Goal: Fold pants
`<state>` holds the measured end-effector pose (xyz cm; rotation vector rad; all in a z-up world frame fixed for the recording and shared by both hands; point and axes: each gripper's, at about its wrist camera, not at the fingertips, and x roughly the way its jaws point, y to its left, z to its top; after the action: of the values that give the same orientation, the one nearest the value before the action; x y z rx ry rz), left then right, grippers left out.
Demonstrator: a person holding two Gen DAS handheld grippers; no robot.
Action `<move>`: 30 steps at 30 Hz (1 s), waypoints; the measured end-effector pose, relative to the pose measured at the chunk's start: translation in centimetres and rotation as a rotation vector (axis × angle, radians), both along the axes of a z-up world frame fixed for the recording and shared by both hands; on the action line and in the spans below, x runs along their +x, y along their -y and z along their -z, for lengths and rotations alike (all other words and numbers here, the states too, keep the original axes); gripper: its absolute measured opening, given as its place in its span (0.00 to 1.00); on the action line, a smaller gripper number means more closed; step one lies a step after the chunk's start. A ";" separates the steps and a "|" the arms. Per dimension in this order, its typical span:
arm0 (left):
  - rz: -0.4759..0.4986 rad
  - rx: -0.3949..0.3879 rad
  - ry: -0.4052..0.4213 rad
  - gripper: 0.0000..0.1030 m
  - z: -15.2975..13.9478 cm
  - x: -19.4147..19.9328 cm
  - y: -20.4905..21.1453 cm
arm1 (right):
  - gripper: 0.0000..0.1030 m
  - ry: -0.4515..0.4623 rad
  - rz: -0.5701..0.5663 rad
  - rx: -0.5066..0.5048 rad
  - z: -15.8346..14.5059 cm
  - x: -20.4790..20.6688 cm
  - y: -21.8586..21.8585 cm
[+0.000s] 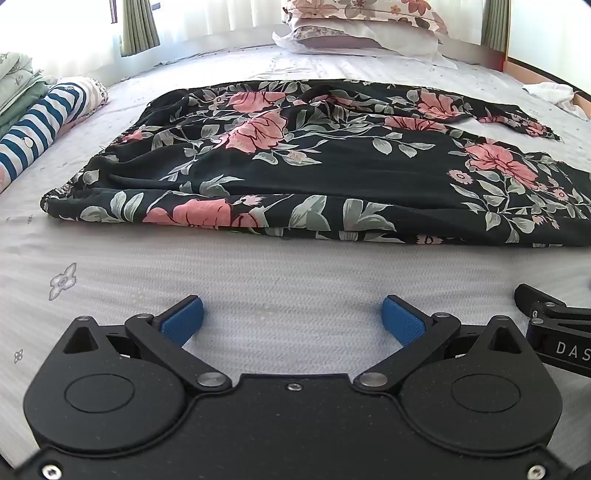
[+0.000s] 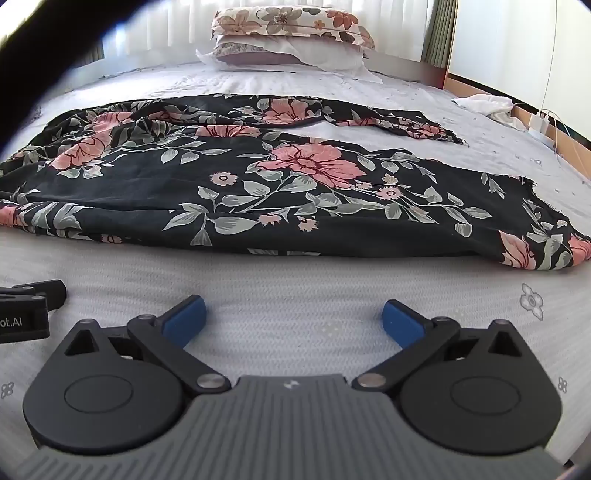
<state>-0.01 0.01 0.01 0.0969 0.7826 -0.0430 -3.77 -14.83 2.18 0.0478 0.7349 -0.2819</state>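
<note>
Black pants with pink flowers and grey-green leaves (image 1: 325, 166) lie spread across the white bed, waistband to the left, legs running right. They also show in the right wrist view (image 2: 280, 184), with two leg ends at the right. My left gripper (image 1: 291, 317) is open and empty over bare sheet, a short way in front of the pants' near edge. My right gripper (image 2: 293, 319) is open and empty too, also short of the near edge. Each gripper shows at the edge of the other's view.
Stacked pillows (image 1: 362, 29) sit at the head of the bed. Folded striped and green clothes (image 1: 40, 118) lie at the left. A white cloth (image 2: 491, 107) lies at the right edge by the wooden bed frame (image 2: 554, 136), near a charger and cable.
</note>
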 end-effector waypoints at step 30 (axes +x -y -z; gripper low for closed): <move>0.000 -0.005 0.001 1.00 0.0 0.0 0.0 | 1.00 0.002 0.000 -0.004 0.1 -0.1 0.0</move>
<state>-0.01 0.03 0.02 0.0924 0.7815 -0.0445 -3.83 -14.80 2.11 0.0440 0.7327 -0.2834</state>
